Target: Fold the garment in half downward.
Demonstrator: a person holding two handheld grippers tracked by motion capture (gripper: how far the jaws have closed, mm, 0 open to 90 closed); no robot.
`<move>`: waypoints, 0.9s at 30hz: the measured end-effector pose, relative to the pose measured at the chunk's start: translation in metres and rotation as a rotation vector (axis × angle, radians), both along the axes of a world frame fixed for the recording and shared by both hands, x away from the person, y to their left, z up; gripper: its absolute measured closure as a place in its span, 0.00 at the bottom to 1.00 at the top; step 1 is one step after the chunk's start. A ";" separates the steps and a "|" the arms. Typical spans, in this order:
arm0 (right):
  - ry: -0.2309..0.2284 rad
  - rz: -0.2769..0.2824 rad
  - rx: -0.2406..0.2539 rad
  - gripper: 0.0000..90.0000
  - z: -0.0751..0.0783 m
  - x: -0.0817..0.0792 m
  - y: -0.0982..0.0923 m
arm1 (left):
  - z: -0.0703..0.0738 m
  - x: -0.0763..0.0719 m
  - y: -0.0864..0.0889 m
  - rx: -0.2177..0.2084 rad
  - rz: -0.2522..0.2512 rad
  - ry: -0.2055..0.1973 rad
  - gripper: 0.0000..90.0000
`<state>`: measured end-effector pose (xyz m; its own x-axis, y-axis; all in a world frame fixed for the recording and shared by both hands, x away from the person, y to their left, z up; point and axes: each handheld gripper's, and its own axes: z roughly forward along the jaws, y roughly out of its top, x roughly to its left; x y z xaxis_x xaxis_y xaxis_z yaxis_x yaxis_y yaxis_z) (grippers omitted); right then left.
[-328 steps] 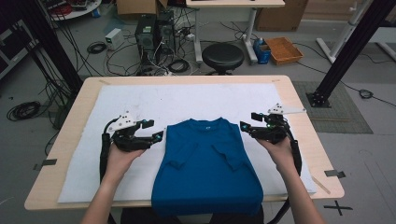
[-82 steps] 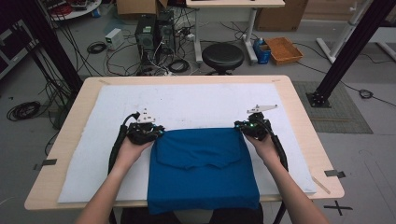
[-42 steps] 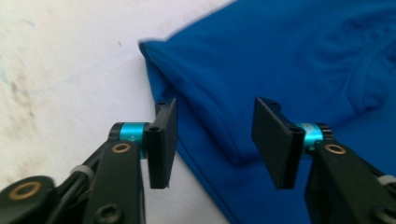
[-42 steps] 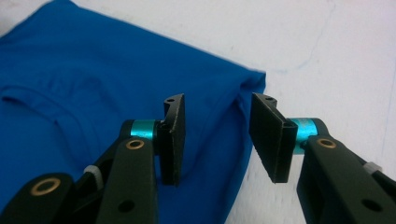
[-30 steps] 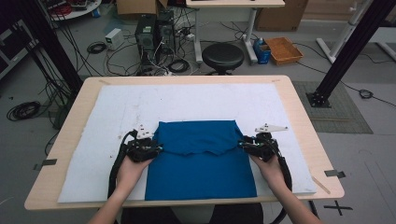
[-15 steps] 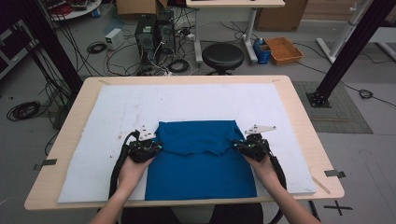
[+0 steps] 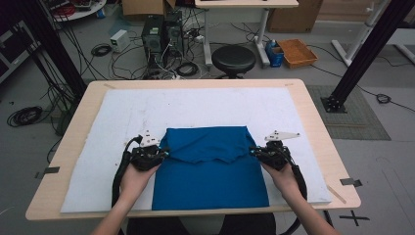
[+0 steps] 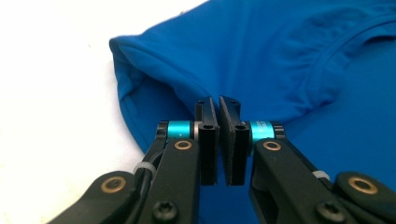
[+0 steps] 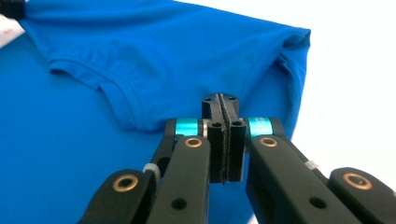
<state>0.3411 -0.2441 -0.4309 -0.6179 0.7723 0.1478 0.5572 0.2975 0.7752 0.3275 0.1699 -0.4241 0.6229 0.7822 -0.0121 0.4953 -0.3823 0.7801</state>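
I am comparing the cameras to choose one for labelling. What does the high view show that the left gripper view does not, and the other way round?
High view alone: both hands, the right gripper, the whole wooden table, and the stool and cables on the floor.

Left gripper view alone: the left gripper up close, jaws nearly together, and a hemmed, folded-over edge of the cloth.

Both: the blue shirt lying folded on the white mat.

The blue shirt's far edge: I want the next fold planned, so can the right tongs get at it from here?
Probably yes. The right tongs sit shut at the blue shirt's right side, and the white mat beyond its far edge lies bare, with nothing in the way.
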 end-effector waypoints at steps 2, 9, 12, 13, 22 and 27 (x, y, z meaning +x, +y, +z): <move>0.001 -0.015 0.006 0.87 -0.001 -0.001 0.000 | -0.003 0.001 0.000 0.009 0.006 0.012 0.95; 0.023 -0.088 -0.018 0.73 -0.009 0.008 0.013 | -0.015 0.005 0.002 0.009 0.041 0.046 0.86; 0.043 -0.097 -0.055 0.79 -0.013 0.012 0.020 | -0.016 0.005 0.003 0.005 0.048 0.054 0.83; 0.039 -0.090 -0.069 0.86 -0.014 0.013 0.021 | -0.017 0.006 0.003 -0.004 0.050 0.058 0.83; 0.018 -0.036 -0.048 0.95 -0.006 0.007 0.018 | -0.013 0.005 0.005 -0.036 0.038 0.056 0.95; 0.008 -0.021 -0.017 0.95 0.006 -0.003 0.005 | -0.003 -0.001 0.009 -0.069 0.017 0.061 0.95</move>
